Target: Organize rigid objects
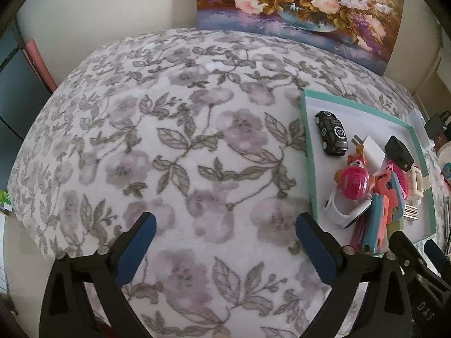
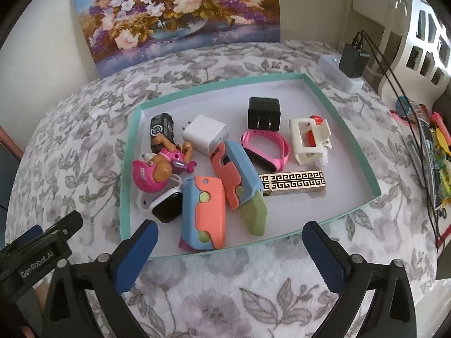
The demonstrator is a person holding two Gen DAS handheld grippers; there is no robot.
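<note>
A teal-rimmed tray [image 2: 125, 169] with a white floor lies on the floral cloth and holds several small objects. Among them are a black toy car [image 2: 162, 129], a white charger [image 2: 207, 136], a black charger [image 2: 263, 112], a pink wristband [image 2: 267, 149], a cream plastic toy [image 2: 308, 140], a gold patterned box [image 2: 293, 183], two blue-and-orange toys [image 2: 204, 211], a pink puppy toy [image 2: 157, 171] and a white smartwatch [image 2: 166, 207]. My right gripper [image 2: 230, 226] stands open at the tray's near rim, holding nothing. My left gripper [image 1: 225, 219] is open over bare cloth, left of the tray [image 1: 306, 140].
A flower painting [image 2: 174, 14] leans against the wall behind the table. A white power strip [image 2: 341, 70] with a black adapter and cables sits at the back right, with colourful clutter [image 2: 439, 155] at the right edge. The floral cloth [image 1: 169, 140] spreads wide to the tray's left.
</note>
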